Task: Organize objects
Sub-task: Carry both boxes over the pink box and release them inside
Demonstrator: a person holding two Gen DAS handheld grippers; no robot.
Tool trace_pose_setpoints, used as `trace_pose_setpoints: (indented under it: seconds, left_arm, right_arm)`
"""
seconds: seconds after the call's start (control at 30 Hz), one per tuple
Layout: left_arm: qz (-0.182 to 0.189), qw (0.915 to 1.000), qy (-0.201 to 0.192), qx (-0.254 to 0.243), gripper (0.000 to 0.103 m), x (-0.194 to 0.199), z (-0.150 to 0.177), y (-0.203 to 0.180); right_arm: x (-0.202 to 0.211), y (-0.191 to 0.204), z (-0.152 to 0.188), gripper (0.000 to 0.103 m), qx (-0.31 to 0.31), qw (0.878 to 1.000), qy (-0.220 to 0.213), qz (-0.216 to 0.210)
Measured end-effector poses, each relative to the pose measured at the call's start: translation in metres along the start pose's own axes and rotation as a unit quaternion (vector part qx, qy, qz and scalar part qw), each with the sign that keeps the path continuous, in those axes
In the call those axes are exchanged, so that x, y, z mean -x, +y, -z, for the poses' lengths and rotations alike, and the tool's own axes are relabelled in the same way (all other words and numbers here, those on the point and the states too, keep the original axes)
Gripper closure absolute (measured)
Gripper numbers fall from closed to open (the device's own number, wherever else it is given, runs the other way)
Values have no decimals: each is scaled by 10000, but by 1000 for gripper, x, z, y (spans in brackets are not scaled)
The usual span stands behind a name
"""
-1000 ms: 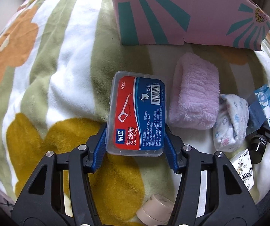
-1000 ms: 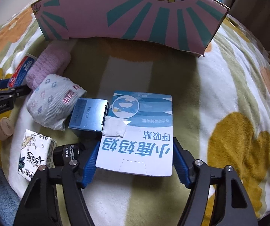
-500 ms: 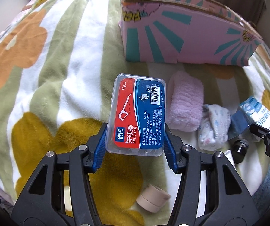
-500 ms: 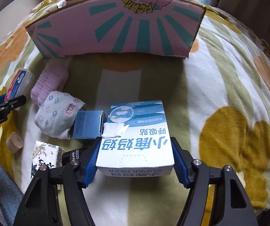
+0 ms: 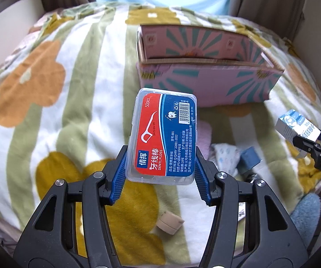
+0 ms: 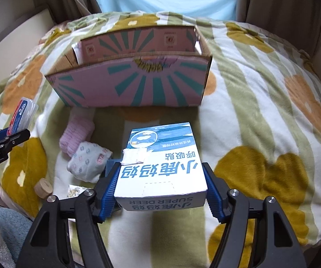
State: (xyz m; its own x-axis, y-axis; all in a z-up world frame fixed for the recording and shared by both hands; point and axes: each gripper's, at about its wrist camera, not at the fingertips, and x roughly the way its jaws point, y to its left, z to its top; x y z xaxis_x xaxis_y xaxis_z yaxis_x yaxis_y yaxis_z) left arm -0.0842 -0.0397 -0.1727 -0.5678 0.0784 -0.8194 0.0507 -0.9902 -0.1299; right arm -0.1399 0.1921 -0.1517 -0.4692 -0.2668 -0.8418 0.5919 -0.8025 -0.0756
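My left gripper [image 5: 160, 174] is shut on a clear dental floss case [image 5: 163, 134] with a red and blue label, held up above the blanket. My right gripper [image 6: 161, 187] is shut on a blue and white nasal strip box [image 6: 160, 163], also lifted. A pink open cardboard box [image 5: 207, 76] with teal rays stands ahead of both; its open top shows in the right wrist view [image 6: 133, 67]. The floss case shows at the left of the right wrist view [image 6: 22, 116]; the strip box shows at the right of the left wrist view [image 5: 294, 125].
On the flowered blanket [image 6: 261, 111] lie a pink rolled cloth [image 6: 76, 134], a patterned sock [image 6: 87, 163], a small blue box [image 5: 248, 159], a beige tape roll [image 5: 169, 223] and a printed packet [image 6: 75, 191]. A person in a light blue shirt sits behind the box.
Both grippers have risen and pulled back with their objects. The pink box now sits lower in view and its open top shows.
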Motion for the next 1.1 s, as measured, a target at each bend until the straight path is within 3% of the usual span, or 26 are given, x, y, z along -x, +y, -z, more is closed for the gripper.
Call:
trace_pose_setpoints:
  seconds: [0.27, 0.47, 0.8, 1.1]
  left_arm:
    - [180, 9988, -383, -258, 53, 36, -55, -4]
    - [352, 9970, -500, -469, 53, 35, -113, -9]
    - [327, 9971, -26, -687, 53, -45, -184, -14]
    - [561, 9953, 570, -549, 53, -121, -208, -10]
  right_arm:
    - [42, -4, -56, 39, 141, 9982, -551, -200]
    - [48, 5, -114, 39, 449, 9960, -630, -457]
    - [-17, 12, -188, 39, 544, 9952, -369, -724]
    - [-87, 5, -220, 39, 439, 9963, 119, -729]
